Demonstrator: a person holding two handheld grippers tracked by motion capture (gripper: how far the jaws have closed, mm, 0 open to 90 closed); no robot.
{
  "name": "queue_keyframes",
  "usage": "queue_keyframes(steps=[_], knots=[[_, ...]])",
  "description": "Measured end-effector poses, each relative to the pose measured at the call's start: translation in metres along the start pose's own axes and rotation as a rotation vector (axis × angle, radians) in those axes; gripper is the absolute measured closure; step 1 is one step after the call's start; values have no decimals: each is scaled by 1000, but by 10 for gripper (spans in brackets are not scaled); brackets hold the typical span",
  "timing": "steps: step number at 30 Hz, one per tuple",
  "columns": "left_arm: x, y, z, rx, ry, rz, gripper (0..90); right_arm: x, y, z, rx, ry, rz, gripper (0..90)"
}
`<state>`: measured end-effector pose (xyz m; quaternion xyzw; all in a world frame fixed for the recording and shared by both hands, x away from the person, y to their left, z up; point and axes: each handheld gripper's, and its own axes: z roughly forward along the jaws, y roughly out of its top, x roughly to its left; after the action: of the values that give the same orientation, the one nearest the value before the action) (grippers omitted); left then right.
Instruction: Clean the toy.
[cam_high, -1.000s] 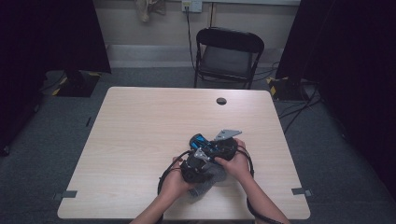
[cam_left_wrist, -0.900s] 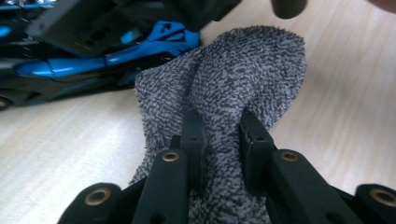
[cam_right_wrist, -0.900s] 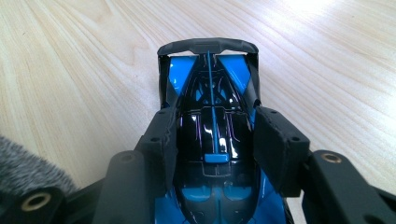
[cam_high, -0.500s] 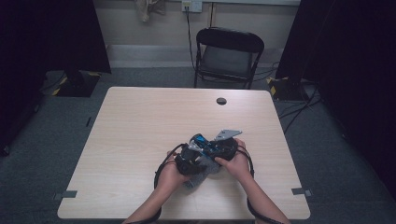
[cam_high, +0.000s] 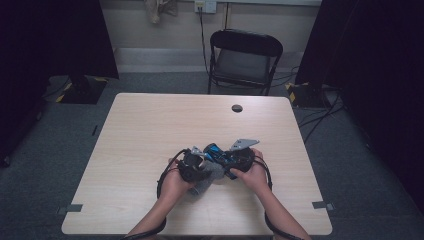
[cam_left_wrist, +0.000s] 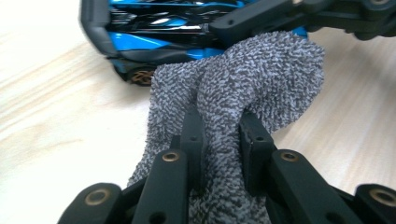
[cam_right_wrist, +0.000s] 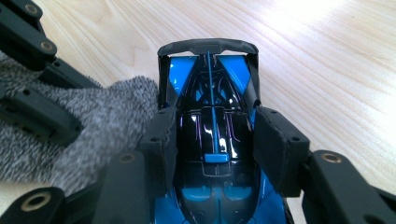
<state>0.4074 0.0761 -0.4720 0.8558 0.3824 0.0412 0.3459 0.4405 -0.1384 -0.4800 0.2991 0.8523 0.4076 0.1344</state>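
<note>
Grey cloth: a speckled, nubbly cloth (cam_left_wrist: 243, 84) is bunched between the jaws of the left gripper (cam_left_wrist: 219, 135), which are closed tight on a fold of it. Its free end lies against the side of the toy car.
Toy car: a glossy blue and black model racing car (cam_right_wrist: 210, 126) sits on the table near the person's edge, held across its body by the right gripper (cam_right_wrist: 212, 144). The jaws press on both flanks, and the rear wing points away from the camera.
Table: pale wood-grain top (cam_high: 150, 130), with a small dark round hole (cam_high: 237, 108) near the far edge.
Hands: in the high view the left hand (cam_high: 177, 182) and right hand (cam_high: 252, 172) sit close together at the near middle of the table, cloth (cam_high: 205, 181) below and between them.
Change: compared with a second ago, the left gripper (cam_high: 192, 167) has slid sideways to the left and a little away from the right gripper (cam_high: 239, 159), drawing the cloth along. The right one has kept the car (cam_high: 216, 151) where it was.
Meaning: this looks like a wiping stroke along the car's side, one tool steadying and the other rubbing. More passes seem likely before the car is clean.
Background: a black folding chair (cam_high: 245, 60) stands beyond the table.
</note>
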Motion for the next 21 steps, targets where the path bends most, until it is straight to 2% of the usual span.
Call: queue_keyframes(steps=[10, 21], knots=[[9, 2, -2, 0, 30, -14, 750, 0, 0, 0, 0, 0, 0, 511], [16, 1, -5, 0, 40, -26, 749, 0, 0, 0, -2, 0, 0, 511]])
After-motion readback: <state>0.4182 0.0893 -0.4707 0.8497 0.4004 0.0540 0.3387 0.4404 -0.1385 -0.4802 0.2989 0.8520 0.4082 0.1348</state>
